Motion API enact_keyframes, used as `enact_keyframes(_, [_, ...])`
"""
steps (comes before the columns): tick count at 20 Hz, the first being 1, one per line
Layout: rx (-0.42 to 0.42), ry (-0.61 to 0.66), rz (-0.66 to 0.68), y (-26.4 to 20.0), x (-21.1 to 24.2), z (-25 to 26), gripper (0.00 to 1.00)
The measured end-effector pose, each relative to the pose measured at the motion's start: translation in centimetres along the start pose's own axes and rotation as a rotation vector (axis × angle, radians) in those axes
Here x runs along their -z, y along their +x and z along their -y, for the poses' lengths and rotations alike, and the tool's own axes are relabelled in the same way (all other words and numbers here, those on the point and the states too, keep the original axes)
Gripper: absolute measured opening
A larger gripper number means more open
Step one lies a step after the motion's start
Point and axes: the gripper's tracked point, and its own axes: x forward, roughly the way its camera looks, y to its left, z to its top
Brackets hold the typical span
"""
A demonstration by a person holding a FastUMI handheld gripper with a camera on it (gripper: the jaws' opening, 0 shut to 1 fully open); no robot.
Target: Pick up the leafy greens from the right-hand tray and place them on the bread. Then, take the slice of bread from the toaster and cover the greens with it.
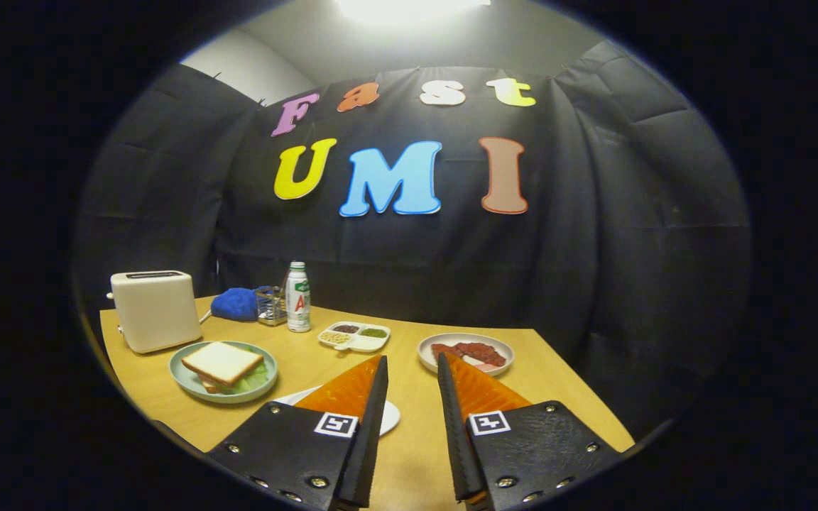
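A slice of bread [221, 361] lies on top of leafy greens [253, 380] and a lower slice on a pale green plate [196, 383], to the left of my fingers. The cream toaster [155, 309] stands behind that plate at the table's back left. My gripper [412, 369] hovers above the table, open, with nothing between its fingers. A white plate [388, 419] lies partly under the left finger.
A plate with reddish meat slices [466, 353] sits just beyond the right finger. A small divided dish of condiments [354, 336], a white bottle [299, 297], a glass [271, 305] and a blue cloth [235, 304] stand toward the back of the wooden table [416, 440].
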Motion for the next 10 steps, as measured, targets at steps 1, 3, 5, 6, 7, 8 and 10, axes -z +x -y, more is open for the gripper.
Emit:
enact_keyframes(1, [0.034, -0.015, 0.009, -0.3, 0.1, 2.5, 0.42])
enact_keyframes(3, [0.073, -0.056, 0.056, -0.7, 0.1, 6.9, 0.43])
enact_keyframes(5, [0.096, -0.099, 0.085, -0.8, 0.2, 10.7, 0.43])
enact_keyframes(6, [0.121, -0.090, 0.066, -0.5, 0.9, 12.8, 0.42])
enact_keyframes(7, [0.126, -0.064, 0.053, -0.4, 1.2, 14.3, 0.42])
enact_keyframes(8, [0.135, -0.039, 0.054, -0.2, 1.3, 15.7, 0.43])
enact_keyframes(10, [0.180, -0.072, 0.050, 0.7, 2.3, 18.8, 0.42])
